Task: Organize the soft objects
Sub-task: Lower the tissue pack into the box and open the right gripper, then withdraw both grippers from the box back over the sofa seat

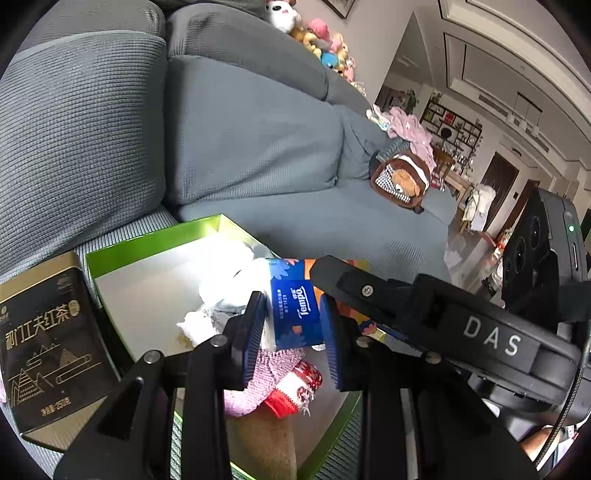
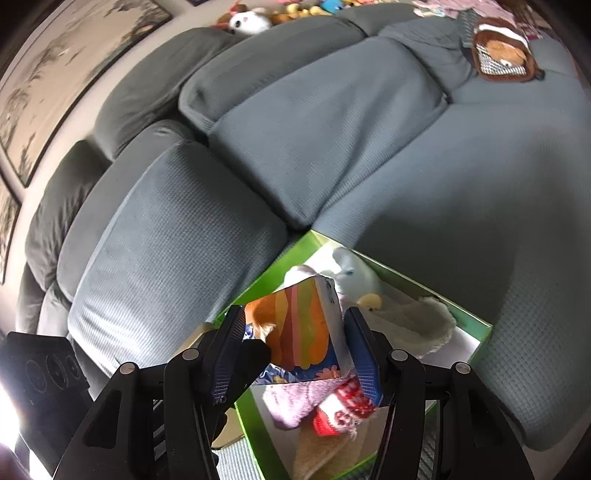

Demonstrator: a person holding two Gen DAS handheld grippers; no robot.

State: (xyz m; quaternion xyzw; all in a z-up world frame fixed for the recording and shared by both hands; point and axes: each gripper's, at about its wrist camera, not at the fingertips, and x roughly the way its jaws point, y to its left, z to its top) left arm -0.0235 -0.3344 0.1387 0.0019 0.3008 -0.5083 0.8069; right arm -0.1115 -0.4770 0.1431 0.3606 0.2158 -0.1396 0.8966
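A blue and orange Tempo tissue pack (image 1: 295,302) is held over a green-rimmed box (image 1: 155,236) on the grey sofa. My left gripper (image 1: 293,332) is shut on one end of the pack. My right gripper (image 2: 295,350) is shut on its other end; the pack (image 2: 303,332) shows its orange striped side in the right wrist view. The right gripper's arm (image 1: 443,314) crosses the left wrist view. In the box (image 2: 476,317) lie a white plush toy (image 2: 351,269), a pink knit piece (image 1: 273,373) and a red-and-white knit piece (image 2: 343,406).
A black and gold tea tin (image 1: 48,343) stands left of the box. A brown plush bag (image 1: 402,177) lies further along the sofa seat (image 1: 295,214). Plush toys (image 1: 314,33) sit on the sofa back. Pink clothes (image 1: 410,129) lie at the far end.
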